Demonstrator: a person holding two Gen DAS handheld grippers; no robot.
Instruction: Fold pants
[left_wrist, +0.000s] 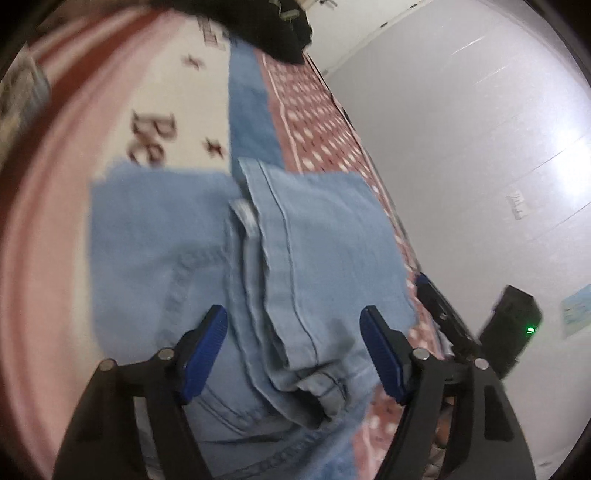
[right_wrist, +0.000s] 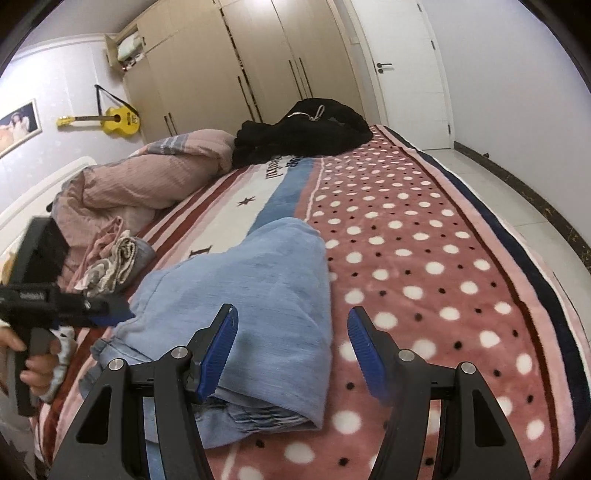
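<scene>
Light blue jeans (left_wrist: 314, 240) lie folded in layers on a pink dotted blanket (left_wrist: 314, 122) on the bed. My left gripper (left_wrist: 293, 312) hovers over the waistband end, its blue pads on either side of a thick fold with gaps showing, so it stands open. In the right wrist view the jeans (right_wrist: 266, 280) form a folded bundle. My right gripper (right_wrist: 292, 310) is open over the bundle's near right edge, its left pad above denim and its right pad above the blanket (right_wrist: 424, 258). The left gripper's body (right_wrist: 48, 306) shows at the left, held by a hand (right_wrist: 33, 373).
A black garment (right_wrist: 306, 125) lies at the bed's far end. A pink duvet (right_wrist: 147, 173) and a small pile of folded clothes (right_wrist: 114, 262) sit left of the jeans. The bed's edge drops to a tiled floor (right_wrist: 517, 177) on the right. Wardrobes (right_wrist: 240, 62) stand behind.
</scene>
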